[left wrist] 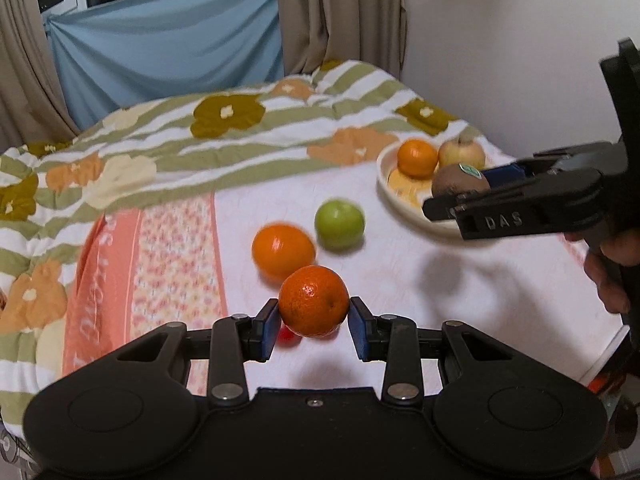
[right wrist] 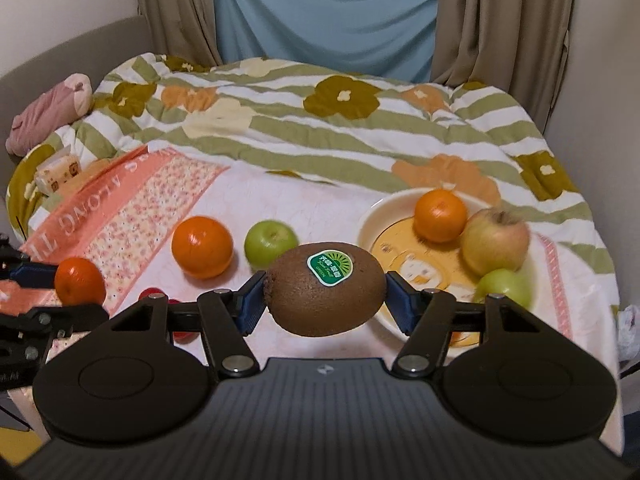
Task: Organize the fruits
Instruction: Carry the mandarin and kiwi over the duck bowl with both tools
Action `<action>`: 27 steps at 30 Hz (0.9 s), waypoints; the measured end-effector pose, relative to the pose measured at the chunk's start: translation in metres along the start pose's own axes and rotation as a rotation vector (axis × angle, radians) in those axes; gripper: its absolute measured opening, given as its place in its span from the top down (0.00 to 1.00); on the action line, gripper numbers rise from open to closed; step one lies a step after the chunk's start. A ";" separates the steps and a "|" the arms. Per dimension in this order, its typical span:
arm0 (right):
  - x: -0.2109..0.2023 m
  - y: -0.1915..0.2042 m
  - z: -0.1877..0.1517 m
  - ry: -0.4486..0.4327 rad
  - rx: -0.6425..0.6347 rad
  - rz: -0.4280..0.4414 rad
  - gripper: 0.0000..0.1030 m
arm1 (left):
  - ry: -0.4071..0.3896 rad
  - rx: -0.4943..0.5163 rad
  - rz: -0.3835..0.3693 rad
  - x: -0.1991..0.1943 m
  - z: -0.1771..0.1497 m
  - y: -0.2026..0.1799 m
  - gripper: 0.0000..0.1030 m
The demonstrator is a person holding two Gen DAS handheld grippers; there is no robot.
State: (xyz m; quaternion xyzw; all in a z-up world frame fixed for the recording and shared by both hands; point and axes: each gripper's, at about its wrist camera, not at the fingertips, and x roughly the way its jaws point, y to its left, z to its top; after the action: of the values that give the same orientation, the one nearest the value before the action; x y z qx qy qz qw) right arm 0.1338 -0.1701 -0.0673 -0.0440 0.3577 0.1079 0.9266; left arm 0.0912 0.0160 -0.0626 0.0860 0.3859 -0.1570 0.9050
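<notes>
Two tongs grip fruit: left tongs [left wrist: 313, 322] a mandarin [left wrist: 313, 301], right tongs [right wrist: 325, 300] a kiwi [right wrist: 325, 289] lying crosswise, sticker up.

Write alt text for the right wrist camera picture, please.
The right gripper holds a stickered kiwi between its blue-padded fingers, above a bed. Behind sit a cream plate holding fruit, a loose orange and green apple.

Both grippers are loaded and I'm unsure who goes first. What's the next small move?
Probably the right gripper carries the kiwi forward over the bowl and releases: it hangs just short of the rim, while the left's mandarin is farther away.
</notes>
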 end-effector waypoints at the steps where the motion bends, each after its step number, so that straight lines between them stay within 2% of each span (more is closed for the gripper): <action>1: -0.002 -0.005 0.003 -0.002 -0.002 0.001 0.25 | -0.007 -0.002 0.003 0.000 0.006 -0.003 0.61; 8: -0.014 -0.047 0.015 -0.014 -0.017 0.007 0.25 | -0.044 -0.007 0.013 0.013 0.047 -0.021 0.61; 14: -0.005 -0.083 0.019 -0.008 -0.034 0.016 0.25 | -0.051 0.007 0.003 0.038 0.081 -0.045 0.61; 21: 0.020 -0.117 0.019 0.013 -0.072 0.036 0.25 | -0.026 0.026 -0.022 0.090 0.113 -0.074 0.61; 27: 0.044 -0.129 0.013 0.036 -0.096 0.081 0.25 | 0.016 0.028 -0.041 0.141 0.131 -0.093 0.61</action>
State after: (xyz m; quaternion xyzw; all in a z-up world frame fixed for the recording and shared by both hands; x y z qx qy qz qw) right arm 0.2041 -0.2860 -0.0869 -0.0756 0.3701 0.1616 0.9117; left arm 0.2390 -0.1380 -0.0781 0.0918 0.3924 -0.1803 0.8972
